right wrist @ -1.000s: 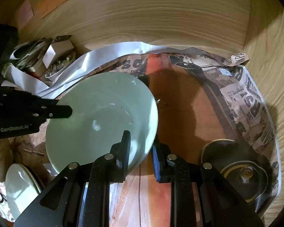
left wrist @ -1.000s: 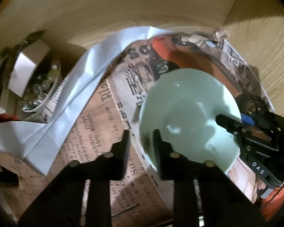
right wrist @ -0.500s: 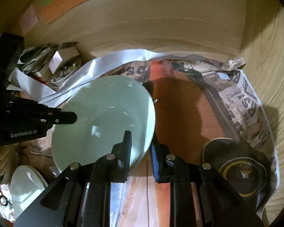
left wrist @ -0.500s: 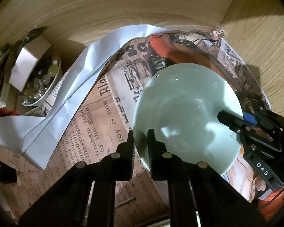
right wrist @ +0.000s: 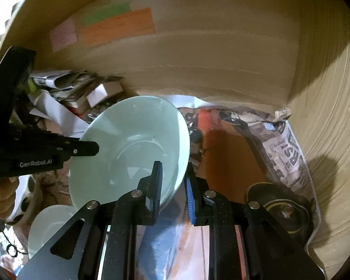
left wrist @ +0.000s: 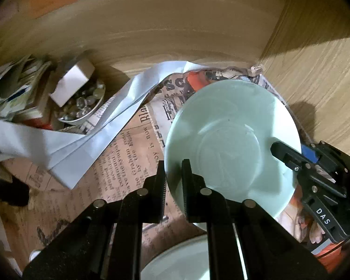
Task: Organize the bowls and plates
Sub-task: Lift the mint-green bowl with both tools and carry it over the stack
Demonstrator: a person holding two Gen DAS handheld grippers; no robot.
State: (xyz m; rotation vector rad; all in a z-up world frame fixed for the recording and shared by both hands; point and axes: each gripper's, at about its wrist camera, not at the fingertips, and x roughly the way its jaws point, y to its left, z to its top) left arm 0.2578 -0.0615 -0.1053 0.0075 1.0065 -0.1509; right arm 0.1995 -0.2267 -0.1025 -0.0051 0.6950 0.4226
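A pale green bowl [left wrist: 231,137] is held in the air above the newspaper-lined shelf [left wrist: 119,163]. My left gripper [left wrist: 173,179] is shut on its left rim. My right gripper [right wrist: 173,184] is shut on its right rim; the bowl [right wrist: 133,149] tilts up in the right wrist view. The right gripper's fingers [left wrist: 289,156] show at the bowl's far edge in the left wrist view, and the left gripper's fingers [right wrist: 81,149] in the right wrist view. A second pale green dish [right wrist: 49,228] lies below at the lower left, also in the left wrist view [left wrist: 184,261].
A small bowl of glass beads with a white box [left wrist: 81,102] sits at the back left beside stacked papers. A long white paper strip [left wrist: 105,121] crosses the shelf. A black round lid [right wrist: 284,210] lies at the right. Wooden walls close in behind and at the right.
The left gripper has closed onto the bowl's left rim. Both grippers have lifted the bowl up off the newspaper and tilted it; the second dish now shows beneath.
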